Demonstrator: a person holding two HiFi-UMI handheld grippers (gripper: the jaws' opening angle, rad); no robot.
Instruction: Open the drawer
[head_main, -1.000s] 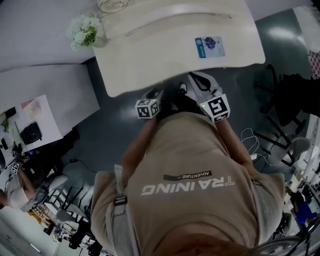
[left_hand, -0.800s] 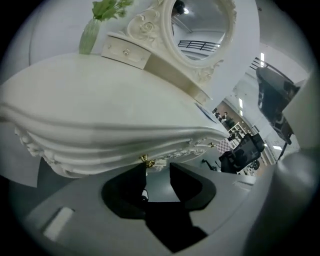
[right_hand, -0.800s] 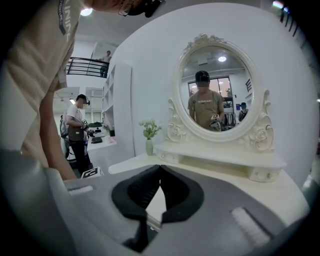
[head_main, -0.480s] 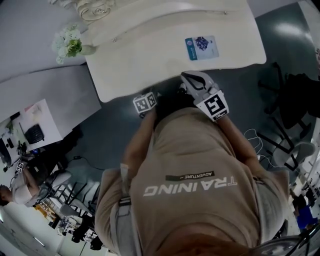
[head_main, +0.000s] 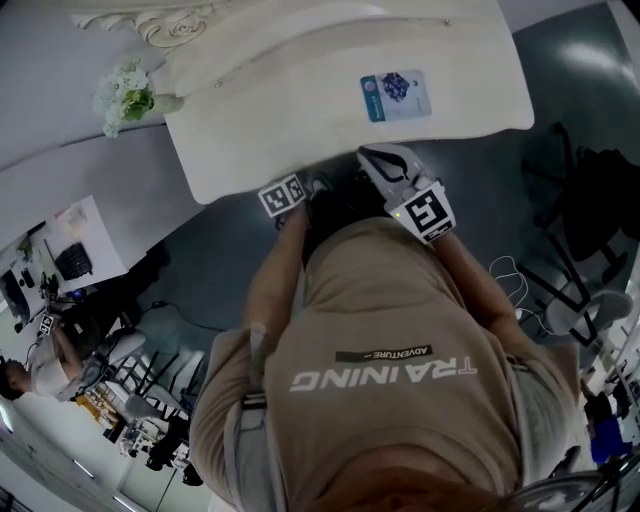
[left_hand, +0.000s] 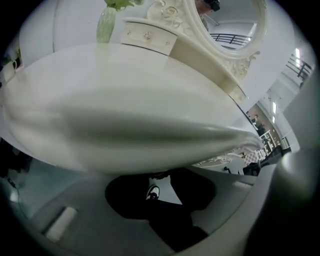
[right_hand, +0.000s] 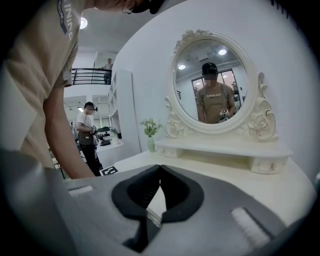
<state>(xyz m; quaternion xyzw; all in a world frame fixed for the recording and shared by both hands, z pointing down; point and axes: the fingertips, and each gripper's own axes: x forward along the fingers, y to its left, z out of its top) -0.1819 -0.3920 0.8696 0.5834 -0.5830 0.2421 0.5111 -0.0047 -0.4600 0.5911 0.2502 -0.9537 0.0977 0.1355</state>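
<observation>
The cream dressing table (head_main: 300, 120) fills the top of the head view. My left gripper (head_main: 285, 196) is at its front edge, with only the marker cube showing. In the left gripper view the table's rounded rim (left_hand: 125, 130) covers the tips of my left gripper (left_hand: 159, 176), so I cannot see how its jaws stand. My right gripper (head_main: 392, 172) hovers over the front edge. In its own view my right gripper (right_hand: 160, 168) is shut on nothing. Small knobbed drawers (left_hand: 149, 36) (right_hand: 270, 165) sit in the shelf under the mirror (right_hand: 215, 85).
A vase of white flowers (head_main: 125, 95) stands at the table's left end and a blue card (head_main: 397, 95) lies on top. A white desk (head_main: 70, 190) stands left of the table. Cables (head_main: 500, 275) and dark gear (head_main: 590, 190) lie on the floor to the right. Another person (right_hand: 90, 135) stands far left.
The left marker cube has moved up to the table's front edge and partly under it. The right gripper has shifted slightly forward. The whole view has tilted a little.
</observation>
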